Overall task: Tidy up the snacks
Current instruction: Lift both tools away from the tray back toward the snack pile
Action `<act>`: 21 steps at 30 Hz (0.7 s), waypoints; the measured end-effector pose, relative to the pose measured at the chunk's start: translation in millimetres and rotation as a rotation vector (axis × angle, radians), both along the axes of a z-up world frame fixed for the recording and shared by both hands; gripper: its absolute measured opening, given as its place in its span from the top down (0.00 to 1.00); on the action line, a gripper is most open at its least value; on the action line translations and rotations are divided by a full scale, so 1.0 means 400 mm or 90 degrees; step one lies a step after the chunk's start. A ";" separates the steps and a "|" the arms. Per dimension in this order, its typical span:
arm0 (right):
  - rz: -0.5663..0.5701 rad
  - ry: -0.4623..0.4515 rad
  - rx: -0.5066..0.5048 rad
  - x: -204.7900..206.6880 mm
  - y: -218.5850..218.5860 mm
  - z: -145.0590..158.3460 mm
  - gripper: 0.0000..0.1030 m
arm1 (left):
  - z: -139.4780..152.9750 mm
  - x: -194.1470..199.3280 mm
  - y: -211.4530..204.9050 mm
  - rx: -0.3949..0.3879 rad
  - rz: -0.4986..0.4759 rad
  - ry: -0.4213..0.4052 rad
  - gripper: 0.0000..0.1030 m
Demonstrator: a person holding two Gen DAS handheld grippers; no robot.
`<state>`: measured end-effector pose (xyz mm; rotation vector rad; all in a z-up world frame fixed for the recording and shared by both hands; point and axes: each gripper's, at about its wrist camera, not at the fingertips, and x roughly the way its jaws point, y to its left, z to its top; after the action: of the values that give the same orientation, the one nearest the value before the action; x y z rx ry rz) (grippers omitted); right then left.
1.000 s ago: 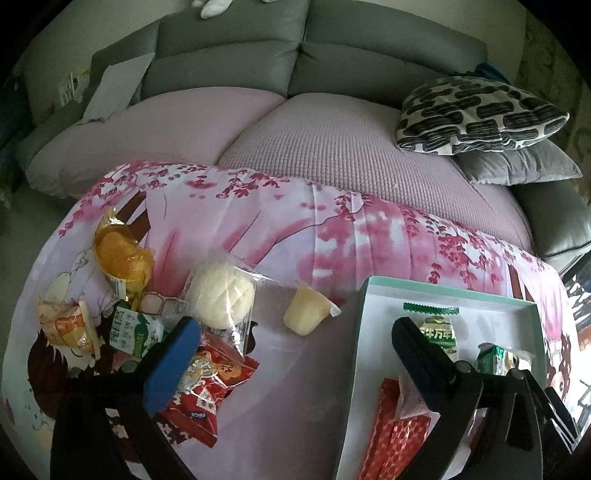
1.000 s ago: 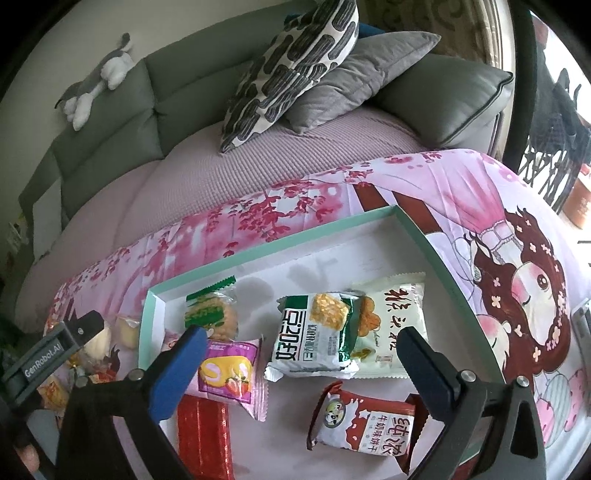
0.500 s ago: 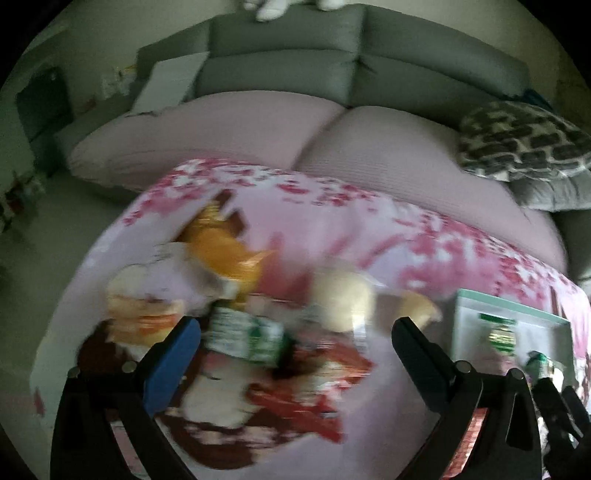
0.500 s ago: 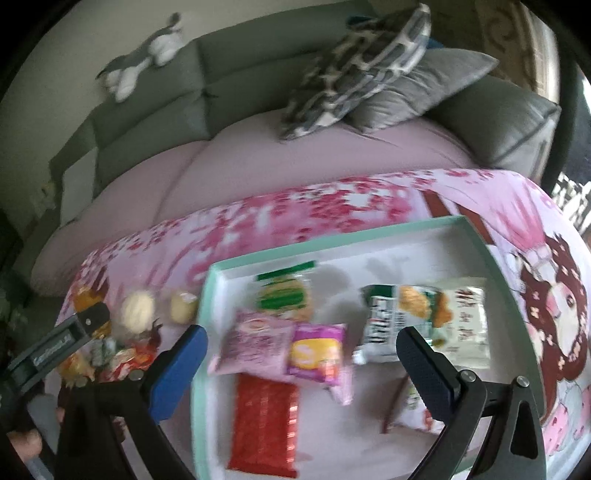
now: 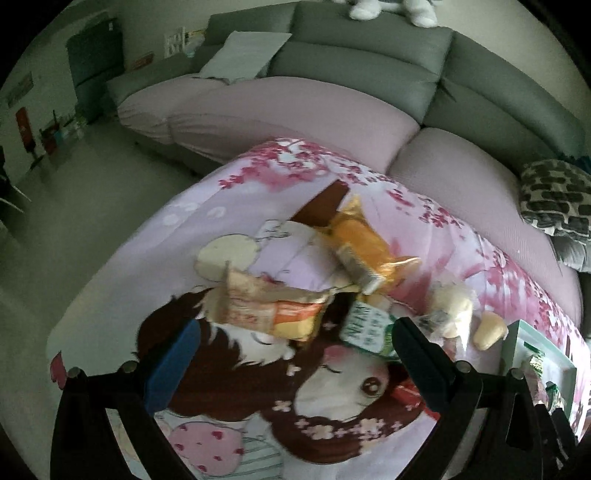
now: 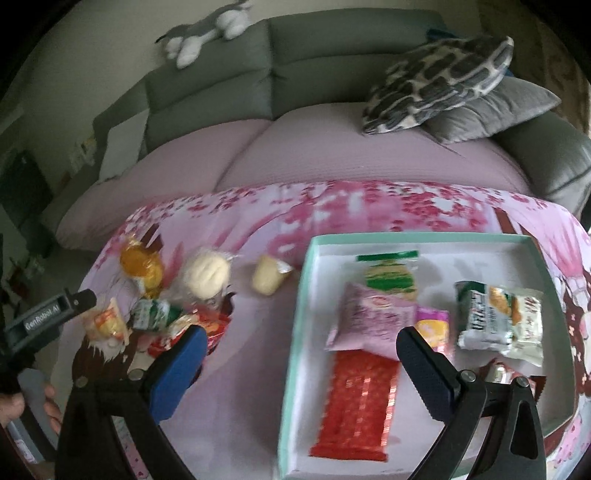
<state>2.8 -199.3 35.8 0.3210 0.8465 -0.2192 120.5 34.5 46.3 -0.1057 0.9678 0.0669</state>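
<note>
A pile of loose snacks lies on the pink printed cloth: an orange cake packet (image 5: pixel 360 236), a beige-and-orange packet (image 5: pixel 269 304), a green-white carton (image 5: pixel 365 326), a white bun (image 6: pixel 206 273) and a pale jelly cup (image 6: pixel 267 278). My left gripper (image 5: pixel 291 363) is open and empty, just short of the beige packet and carton. A white box with a mint rim (image 6: pixel 299 332) holds several packets, among them a red one (image 6: pixel 356 402) and a pink one (image 6: pixel 373 317). My right gripper (image 6: pixel 299 365) is open and empty over the box's left edge.
A grey sofa with pink seat covers (image 6: pixel 332 147) runs behind the table. Patterned and grey cushions (image 6: pixel 443 85) lie on its right. A plush toy (image 6: pixel 207 33) sits on the backrest. The left gripper's body (image 6: pixel 48 321) shows at the left of the right wrist view.
My left gripper has swung left from the box to the loose snack pile. My right gripper has shifted left, from over the box's middle to its left edge.
</note>
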 end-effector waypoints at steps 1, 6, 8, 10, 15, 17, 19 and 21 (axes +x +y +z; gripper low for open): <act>0.008 0.000 0.002 0.002 0.011 -0.001 0.00 | 0.000 -0.001 0.010 -0.001 0.003 0.000 0.00; 0.033 -0.005 0.006 0.006 0.050 -0.006 0.00 | 0.006 -0.011 0.073 -0.021 0.028 -0.006 0.00; 0.040 -0.003 0.007 0.008 0.063 -0.014 0.00 | 0.003 -0.008 0.094 -0.039 0.036 -0.004 0.00; 0.044 -0.001 0.011 0.008 0.072 -0.022 0.00 | 0.000 -0.003 0.112 -0.057 0.041 0.000 0.00; 0.059 -0.001 0.027 0.013 0.101 -0.038 0.00 | -0.021 0.023 0.146 -0.081 0.044 0.017 0.00; 0.071 -0.004 0.035 0.020 0.118 -0.043 0.00 | -0.032 0.039 0.154 -0.078 0.038 0.027 0.00; 0.082 0.000 0.038 0.030 0.136 -0.049 0.00 | -0.043 0.051 0.158 -0.071 0.031 0.038 0.00; 0.093 0.010 0.041 0.043 0.151 -0.058 0.00 | -0.059 0.062 0.155 -0.061 0.022 0.053 0.00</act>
<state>19.8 -138.7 12.4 0.3167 0.8891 -0.0593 145.1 96.5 22.5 -0.2084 1.0519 0.0572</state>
